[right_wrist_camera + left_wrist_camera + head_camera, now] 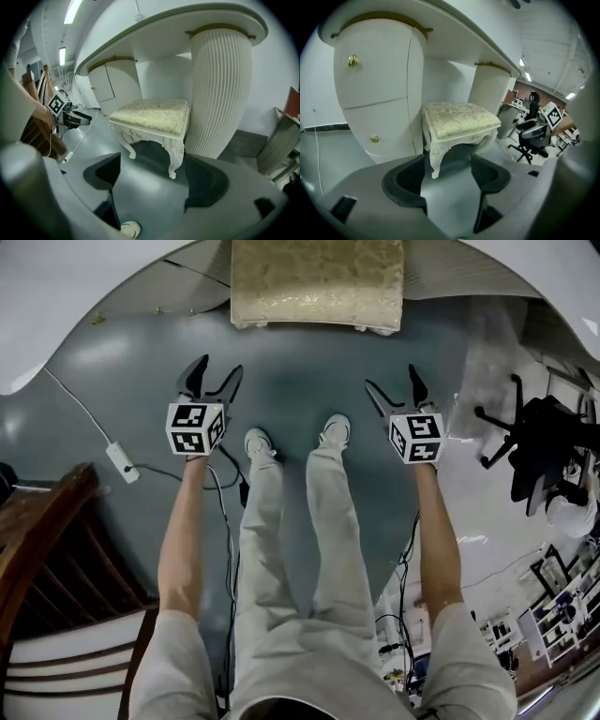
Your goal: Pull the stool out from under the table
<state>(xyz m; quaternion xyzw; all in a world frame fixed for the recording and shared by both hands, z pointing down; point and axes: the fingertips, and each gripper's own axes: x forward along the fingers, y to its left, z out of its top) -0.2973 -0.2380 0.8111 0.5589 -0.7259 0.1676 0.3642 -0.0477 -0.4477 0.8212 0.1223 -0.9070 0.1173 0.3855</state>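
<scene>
The stool (317,282) has a cream brocade cushion and carved white legs; it stands on the grey floor with its far part under the white table (84,277). It also shows in the left gripper view as the stool (459,123) and in the right gripper view as the stool (154,117). My left gripper (214,377) hangs open a short way in front of its left corner, nothing between the jaws. My right gripper (397,386) is open too, off the right corner, holding nothing. Both grippers are clear of the stool.
The table's drawer cabinet (377,89) and fluted column (218,89) flank the stool. A black office chair (544,442) stands at the right, a dark wooden chair (56,549) at the lower left. A white cable with an adapter (122,462) crosses the floor. My feet (296,437) are between the grippers.
</scene>
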